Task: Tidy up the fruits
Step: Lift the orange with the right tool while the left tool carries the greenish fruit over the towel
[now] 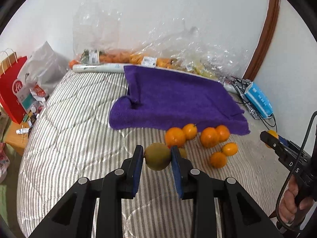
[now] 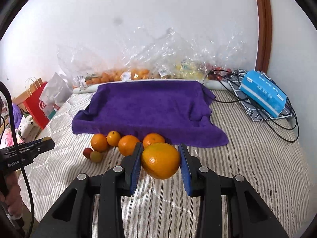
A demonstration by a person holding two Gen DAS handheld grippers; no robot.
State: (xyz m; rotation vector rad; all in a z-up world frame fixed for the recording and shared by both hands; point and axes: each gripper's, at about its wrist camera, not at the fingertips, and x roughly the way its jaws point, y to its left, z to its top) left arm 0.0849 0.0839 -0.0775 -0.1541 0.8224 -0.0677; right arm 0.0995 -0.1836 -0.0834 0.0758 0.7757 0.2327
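Bed (image 1: 69, 138): soft and striped, so a fruit I drop would roll off
Purple towel (image 2: 150, 107): its raised folds could tip fruit back out
Orange (image 2: 160, 160): clamped in my right hand-held gripper (image 2: 160, 159), above the pile; round skin could slip
Green fruit (image 1: 157, 156): pinched in my left hand-held gripper (image 1: 157, 156), held only at its sides

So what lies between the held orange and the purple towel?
In the right wrist view, loose oranges sit on the striped bedding between the orange in the right gripper and the purple towel.
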